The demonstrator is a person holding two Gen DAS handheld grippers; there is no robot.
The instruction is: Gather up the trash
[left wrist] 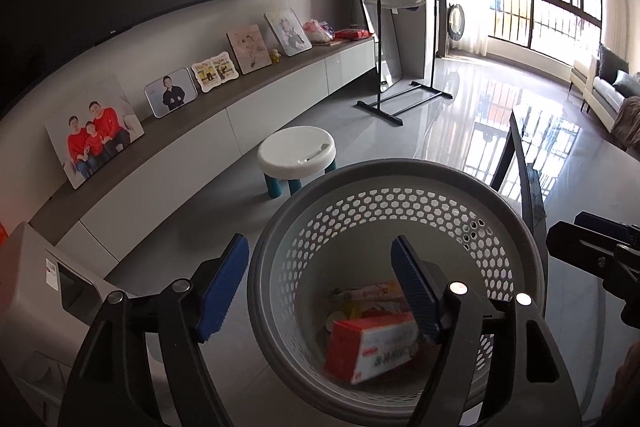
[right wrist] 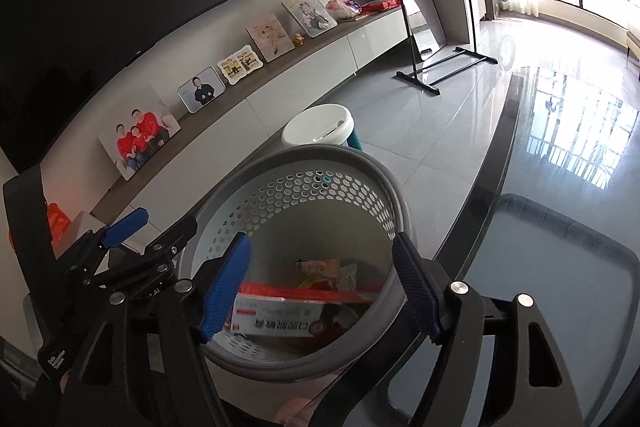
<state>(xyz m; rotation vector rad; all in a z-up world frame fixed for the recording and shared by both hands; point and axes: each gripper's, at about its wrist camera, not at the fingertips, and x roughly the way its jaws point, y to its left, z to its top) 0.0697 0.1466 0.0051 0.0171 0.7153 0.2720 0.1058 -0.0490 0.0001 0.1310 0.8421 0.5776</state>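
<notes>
With the red-and-white box (left wrist: 370, 349) already inside the perforated bin (left wrist: 400, 183), both spread, empty grippers (left wrist: 320, 287) (right wrist: 320, 287) should be lifted clear above its rim

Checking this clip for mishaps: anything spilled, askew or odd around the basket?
Nothing spilled. The red and white box lies tilted inside the grey basket, on top of other wrappers, as dropped trash would. Both the left claw and right claw are open and empty above it.
</notes>
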